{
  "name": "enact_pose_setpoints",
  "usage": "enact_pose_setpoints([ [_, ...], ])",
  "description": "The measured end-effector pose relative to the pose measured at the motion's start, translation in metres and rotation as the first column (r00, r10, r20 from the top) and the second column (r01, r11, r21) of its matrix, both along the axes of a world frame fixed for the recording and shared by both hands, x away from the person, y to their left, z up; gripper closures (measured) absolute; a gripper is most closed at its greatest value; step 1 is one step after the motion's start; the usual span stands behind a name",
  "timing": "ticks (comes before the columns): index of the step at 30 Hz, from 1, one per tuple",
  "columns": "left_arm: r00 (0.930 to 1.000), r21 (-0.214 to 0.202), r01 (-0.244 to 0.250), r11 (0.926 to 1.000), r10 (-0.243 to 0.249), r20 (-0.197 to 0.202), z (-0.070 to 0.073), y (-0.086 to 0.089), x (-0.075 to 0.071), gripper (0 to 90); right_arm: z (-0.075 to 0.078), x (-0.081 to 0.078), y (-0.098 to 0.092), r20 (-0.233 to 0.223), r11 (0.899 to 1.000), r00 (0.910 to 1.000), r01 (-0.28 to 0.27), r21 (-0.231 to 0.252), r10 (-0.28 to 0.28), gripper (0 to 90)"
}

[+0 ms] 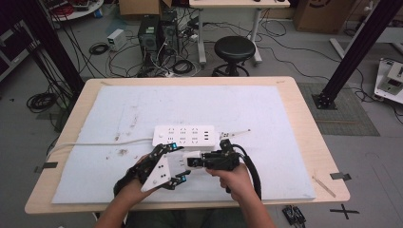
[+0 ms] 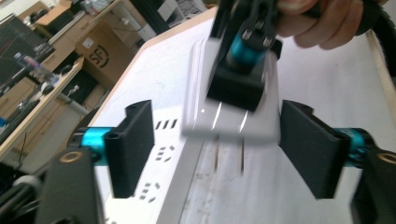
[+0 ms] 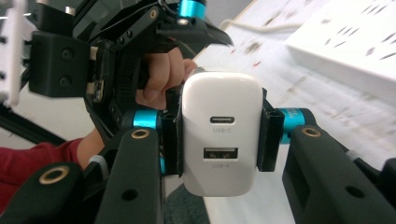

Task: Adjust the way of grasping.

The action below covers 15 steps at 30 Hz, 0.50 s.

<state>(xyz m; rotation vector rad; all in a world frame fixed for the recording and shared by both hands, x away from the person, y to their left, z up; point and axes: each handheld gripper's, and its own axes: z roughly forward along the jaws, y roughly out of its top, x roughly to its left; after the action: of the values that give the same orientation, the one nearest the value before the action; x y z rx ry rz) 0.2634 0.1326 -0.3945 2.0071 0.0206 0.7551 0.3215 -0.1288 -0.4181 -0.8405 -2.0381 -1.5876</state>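
Observation:
A white USB wall charger (image 3: 222,93) with a USB-C and a USB-A port sits clamped between the pads of my right gripper (image 3: 219,136). In the high view the right gripper (image 1: 196,160) holds the charger (image 1: 188,155) just in front of the white power strip (image 1: 185,135). My left gripper (image 1: 179,162) stands open, one jaw on either side of the charger. In the left gripper view the charger (image 2: 254,123) hangs between the open left gripper (image 2: 224,149) jaws with its prongs pointing down, above the power strip (image 2: 161,186); neither pad (image 2: 135,144) touches it.
The strip's white cable (image 1: 95,144) runs off the table's left edge (image 1: 71,118). A white mat (image 1: 266,109) covers most of the wooden table. A small white cable end (image 1: 235,133) lies right of the strip. A black stool (image 1: 234,50) stands beyond the far edge.

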Motion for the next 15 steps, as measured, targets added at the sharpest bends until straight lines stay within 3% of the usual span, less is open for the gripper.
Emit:
enact_pose_setpoints([
  [2, 0.9999, -0.013, -0.015, 0.9998, 0.015, -0.008, 0.003, 0.007, 0.002, 24.0, 0.002, 0.001, -0.005, 0.011, 1.0, 0.9999, 0.006, 0.002, -0.006, 63.1],
  [5, 0.9983, -0.027, -0.044, 0.9987, 0.043, -0.04, 0.011, 0.02, 0.009, 21.0, 0.005, 0.002, -0.016, 0.026, 0.999, 0.9988, 0.042, 0.0, -0.042, 63.1],
  [6, 0.9957, -0.033, -0.06, 0.9976, 0.058, -0.073, 0.016, 0.028, 0.014, 20.8, 0.007, 0.002, -0.022, 0.032, 0.998, 0.9978, 0.058, 0.007, -0.058, 63.1],
  [7, 0.9957, -0.033, -0.06, 0.9976, 0.058, -0.073, 0.016, 0.028, 0.014, 20.8, 0.007, 0.002, -0.022, 0.032, 0.998, 0.9978, 0.058, 0.007, -0.058, 63.1],
  [10, 0.9893, -0.022, -0.095, 0.9952, 0.092, -0.113, 0.022, 0.042, 0.022, 20.7, 0.011, 0.001, -0.031, 0.053, 0.997, 0.9955, 0.078, 0.008, -0.079, 63.1],
  [15, 0.9774, -0.033, -0.161, 0.9863, 0.155, -0.143, 0.027, 0.064, 0.031, 20.7, 0.013, -0.001, -0.035, 0.051, 0.996, 0.9945, 0.091, 0.004, -0.091, 63.1],
])
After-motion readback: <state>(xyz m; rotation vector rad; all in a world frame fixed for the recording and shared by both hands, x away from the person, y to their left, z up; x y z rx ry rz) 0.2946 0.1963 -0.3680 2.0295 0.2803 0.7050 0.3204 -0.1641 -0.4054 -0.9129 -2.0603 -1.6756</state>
